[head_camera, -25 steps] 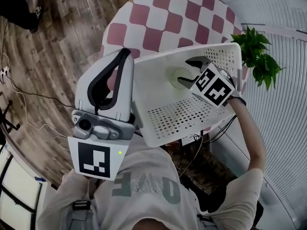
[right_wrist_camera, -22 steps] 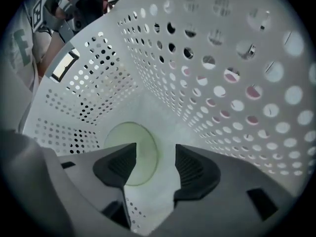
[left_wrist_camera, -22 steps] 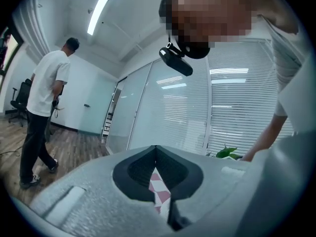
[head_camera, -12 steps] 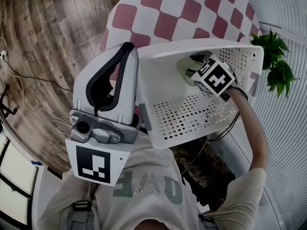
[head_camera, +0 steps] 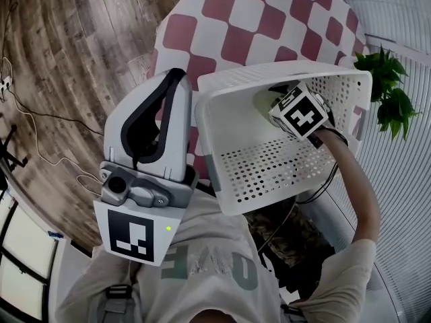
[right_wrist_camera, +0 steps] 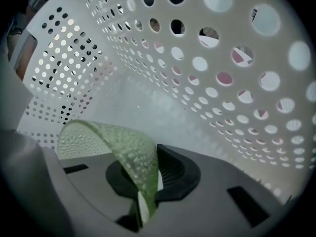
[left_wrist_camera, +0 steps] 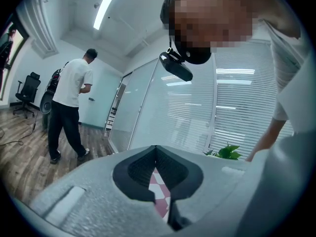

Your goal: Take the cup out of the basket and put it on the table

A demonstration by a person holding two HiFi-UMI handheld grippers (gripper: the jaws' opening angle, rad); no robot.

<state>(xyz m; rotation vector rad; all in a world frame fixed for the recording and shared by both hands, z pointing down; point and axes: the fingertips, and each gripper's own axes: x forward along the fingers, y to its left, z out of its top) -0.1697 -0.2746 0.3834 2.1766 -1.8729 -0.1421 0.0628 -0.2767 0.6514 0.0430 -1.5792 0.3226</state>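
Note:
A pale green cup (head_camera: 264, 103) lies in the far part of a white perforated basket (head_camera: 222, 86). My right gripper (head_camera: 279, 97) reaches down into the basket, its marker cube uppermost. Its jaws have just been closing, and in the right gripper view the cup's thin wall (right_wrist_camera: 118, 152) is pinched between the black pads of the right gripper (right_wrist_camera: 148, 174). My left gripper (head_camera: 176, 74) hangs left of the basket, beside its left wall and apart from it. In the left gripper view the tips of the left gripper (left_wrist_camera: 156, 149) meet with nothing between them.
The basket stands at the near edge of a round table with a red and white chequered cloth (head_camera: 269, 19). A potted plant (head_camera: 384, 86) is right of the basket. Wooden floor with cables (head_camera: 40, 120) lies to the left. A person (left_wrist_camera: 69, 107) stands far off in the room.
My right gripper has sunk deeper into the basket and its jaws have shut on the cup's wall. The left gripper has dipped slightly and stays beside the basket.

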